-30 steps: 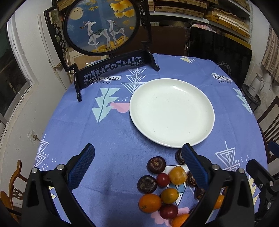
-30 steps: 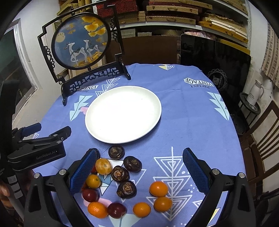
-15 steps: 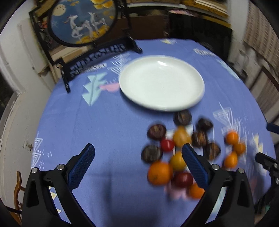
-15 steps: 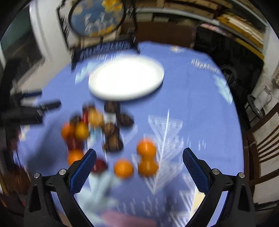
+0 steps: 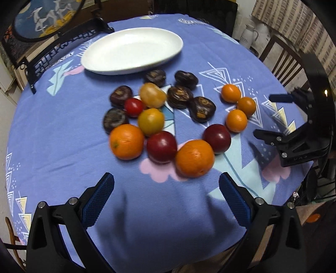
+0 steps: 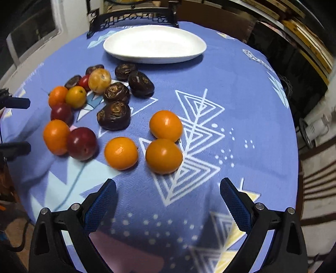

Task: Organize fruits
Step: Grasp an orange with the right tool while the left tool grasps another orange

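Note:
Loose fruit lies on a blue tablecloth in front of an empty white plate (image 5: 132, 50), which also shows in the right wrist view (image 6: 155, 44). In the left wrist view I see oranges (image 5: 194, 158), dark red plums (image 5: 161, 146), yellow tomatoes (image 5: 150, 121) and dark brown wrinkled fruits (image 5: 179, 97). My left gripper (image 5: 167, 201) is open and empty, low over the cloth just short of the nearest orange. My right gripper (image 6: 168, 201) is open and empty, just short of three small oranges (image 6: 163, 156).
A black framed deer screen (image 5: 46, 19) stands behind the plate. Wooden chairs (image 5: 281, 58) and a white jug (image 5: 250, 35) are off the table's right side. The right gripper shows at the right edge of the left wrist view (image 5: 298, 145).
Both grippers have dropped lower and pulled back toward the table's near edge, so the fruit now lies ahead of the fingers. Both stay open.

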Available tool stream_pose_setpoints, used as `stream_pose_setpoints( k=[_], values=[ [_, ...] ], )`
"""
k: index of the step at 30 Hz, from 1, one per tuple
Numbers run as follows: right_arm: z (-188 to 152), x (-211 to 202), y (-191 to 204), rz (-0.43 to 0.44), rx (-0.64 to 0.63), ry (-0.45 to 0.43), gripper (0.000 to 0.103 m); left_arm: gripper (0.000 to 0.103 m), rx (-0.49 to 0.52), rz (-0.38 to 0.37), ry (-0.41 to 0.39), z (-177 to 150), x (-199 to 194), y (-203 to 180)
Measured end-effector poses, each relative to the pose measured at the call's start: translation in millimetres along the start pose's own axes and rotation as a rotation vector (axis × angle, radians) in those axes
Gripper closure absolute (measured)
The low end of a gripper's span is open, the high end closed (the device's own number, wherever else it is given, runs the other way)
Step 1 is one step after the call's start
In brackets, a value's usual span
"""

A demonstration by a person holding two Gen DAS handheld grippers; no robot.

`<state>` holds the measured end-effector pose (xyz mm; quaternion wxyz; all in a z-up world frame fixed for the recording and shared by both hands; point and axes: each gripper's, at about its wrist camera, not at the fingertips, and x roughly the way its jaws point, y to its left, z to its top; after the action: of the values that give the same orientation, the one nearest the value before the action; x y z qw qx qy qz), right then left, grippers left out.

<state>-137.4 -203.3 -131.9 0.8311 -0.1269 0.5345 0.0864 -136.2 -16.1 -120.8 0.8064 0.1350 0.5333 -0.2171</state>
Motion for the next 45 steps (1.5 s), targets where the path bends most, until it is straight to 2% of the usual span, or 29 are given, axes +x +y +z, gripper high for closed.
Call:
stream_pose_setpoints(
  k=[3,7,12,13,14,16,18,22,24,25,28,30,32,34,35,40,41,42,45],
  values=[
    [7.1,4.7,-3.2,0.023,-0.008,0.003,0.008,0.005,-0.011,-0.02,0.014,6.4,9.6,-8.5],
    [10.1,13.5,-12.1,0.083,0.019,0.044,0.028,0.005,-0.039,-0.032,0.046,16.8,24.4,-12.3],
    [12.5,16.6,-23.1,0.157,0.064,0.028,0.04,0.005,-0.085,-0.036,0.052,23.5,31.6,-12.1],
    [12.9,16.6,-24.8,0.169,0.065,0.025,0.045,0.005,-0.094,-0.037,0.056,23.8,32.7,-11.4],
    [14.2,17.7,-26.2,0.176,0.065,0.024,0.054,0.008,-0.103,-0.037,0.062,24.4,34.5,-11.0],
    [16.0,21.6,-27.0,0.197,0.061,0.033,0.064,0.019,-0.113,-0.06,0.064,24.7,34.3,-10.3],
    [16.8,20.6,-26.6,0.2,0.049,0.023,0.064,0.03,-0.124,-0.05,0.05,25.0,31.1,-7.1],
    [16.7,14.0,-29.1,0.246,0.057,0.005,0.065,0.038,-0.148,-0.086,0.047,24.8,24.6,2.4],
    [17.0,9.6,-28.0,0.252,0.056,-0.006,0.065,0.055,-0.136,-0.117,0.031,23.1,17.1,2.9],
    [16.4,7.2,-28.3,0.256,0.055,-0.011,0.065,0.065,-0.134,-0.164,0.038,22.2,14.5,3.0],
    [12.7,8.3,-27.5,0.254,0.051,-0.006,0.065,0.065,-0.132,-0.166,0.036,21.2,15.8,3.3],
    [12.0,13.1,-26.5,0.26,0.062,0.007,0.065,0.06,-0.135,-0.172,0.052,23.9,18.9,3.1],
    [8.9,16.1,-26.5,0.271,0.07,0.025,0.063,0.044,-0.13,-0.155,0.074,23.8,23.2,2.9],
    [9.0,17.2,-25.9,0.242,0.072,0.016,0.063,0.037,-0.105,-0.127,0.077,22.7,25.4,-0.5],
    [9.4,16.6,-26.8,0.234,0.074,0.004,0.063,0.037,-0.1,-0.126,0.078,22.5,26.2,-1.4],
    [20.7,18.8,-25.3,0.239,0.039,-0.02,0.064,0.037,-0.105,-0.139,0.089,27.2,36.5,-7.7],
    [22.7,21.1,-23.9,0.242,0.03,-0.013,0.065,0.049,-0.102,-0.157,0.087,27.7,36.0,-9.7],
    [24.2,22.4,-23.1,0.243,0.023,-0.003,0.065,0.052,-0.091,-0.179,0.087,28.1,35.6,-12.3],
    [24.7,18.5,-21.2,0.237,0.001,0.033,0.065,0.058,-0.062,-0.16,0.092,26.3,33.7,-14.7]
  ],
)
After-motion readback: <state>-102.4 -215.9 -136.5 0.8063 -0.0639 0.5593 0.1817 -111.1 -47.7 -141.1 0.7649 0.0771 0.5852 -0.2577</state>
